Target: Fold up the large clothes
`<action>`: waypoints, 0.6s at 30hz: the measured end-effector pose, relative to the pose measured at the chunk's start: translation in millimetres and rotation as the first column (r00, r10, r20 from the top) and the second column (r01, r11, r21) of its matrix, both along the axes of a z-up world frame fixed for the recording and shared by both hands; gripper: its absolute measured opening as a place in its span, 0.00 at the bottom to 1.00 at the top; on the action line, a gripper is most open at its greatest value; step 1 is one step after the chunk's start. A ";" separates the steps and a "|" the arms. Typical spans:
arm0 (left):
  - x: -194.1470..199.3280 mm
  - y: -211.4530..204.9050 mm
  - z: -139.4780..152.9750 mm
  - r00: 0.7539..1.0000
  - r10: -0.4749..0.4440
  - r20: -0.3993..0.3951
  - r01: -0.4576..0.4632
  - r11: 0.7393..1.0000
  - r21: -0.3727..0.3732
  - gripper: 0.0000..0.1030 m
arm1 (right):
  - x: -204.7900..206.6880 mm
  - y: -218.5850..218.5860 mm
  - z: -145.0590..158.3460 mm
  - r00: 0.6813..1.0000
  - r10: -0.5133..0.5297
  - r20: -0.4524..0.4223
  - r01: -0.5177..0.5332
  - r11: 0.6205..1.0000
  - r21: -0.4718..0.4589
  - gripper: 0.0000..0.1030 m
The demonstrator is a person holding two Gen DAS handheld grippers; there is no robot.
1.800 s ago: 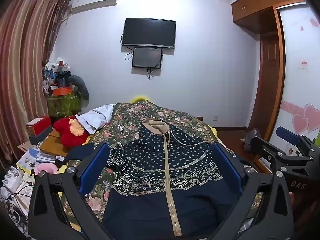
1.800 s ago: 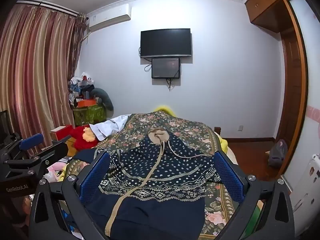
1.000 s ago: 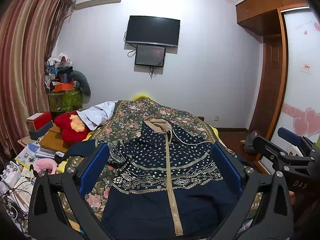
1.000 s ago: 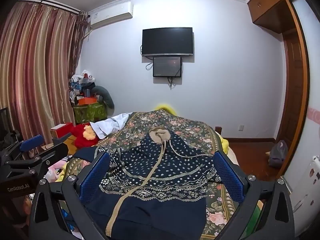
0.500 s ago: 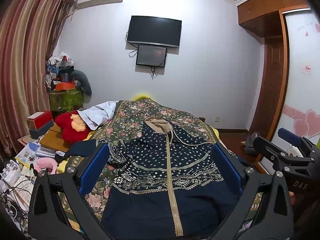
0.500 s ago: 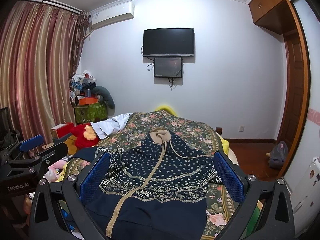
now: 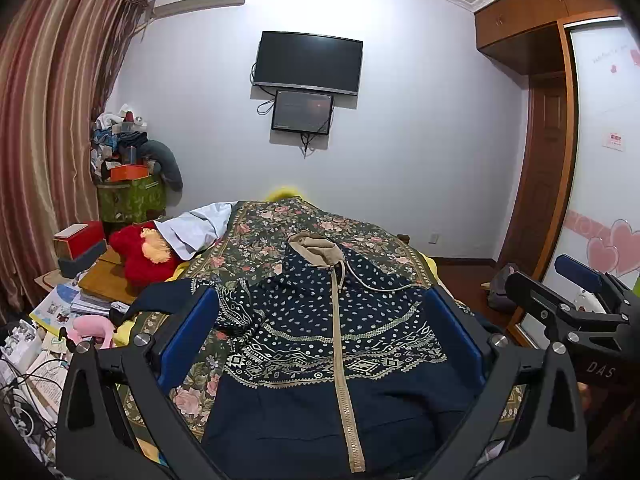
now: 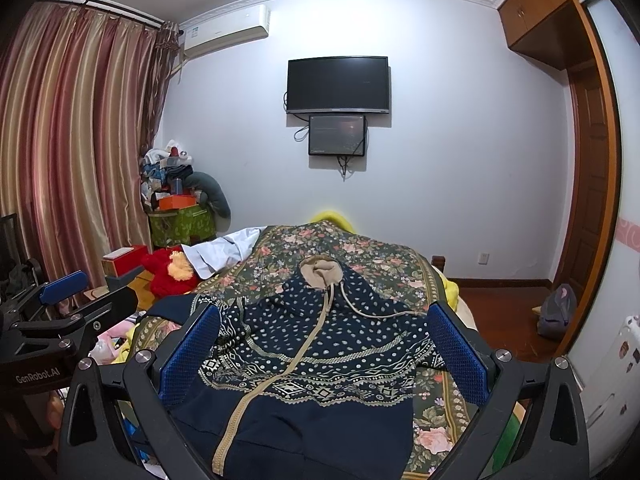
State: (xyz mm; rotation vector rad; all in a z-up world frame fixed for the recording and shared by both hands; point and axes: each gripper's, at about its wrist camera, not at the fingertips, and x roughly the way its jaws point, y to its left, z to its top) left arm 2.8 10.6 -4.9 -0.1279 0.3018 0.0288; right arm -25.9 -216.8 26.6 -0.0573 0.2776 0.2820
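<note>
Both views nudged upward, hoodie (image 7: 328, 344) flat

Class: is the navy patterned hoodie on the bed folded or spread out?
Spread out. The hoodie lies open on the floral bedspread, zip running straight, one sleeve reaching left.

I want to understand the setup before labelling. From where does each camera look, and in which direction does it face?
Left wrist: sits on the left gripper, faces along the bed to the TV wall over the hoodie; its own open fingers show, the right gripper at the right edge.
Right wrist: sits on the right gripper, faces the same wall; its own open fingers show, the left gripper at the left edge.
Shared: hoodie, floral bedspread, TV, red plush, curtain.
</note>
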 end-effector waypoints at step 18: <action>-0.1 -2.3 1.7 1.000 -0.002 0.000 0.002 1.000 -0.001 1.00 | -1.0 -0.4 1.1 1.000 0.000 0.001 0.000 1.000 -0.001 1.00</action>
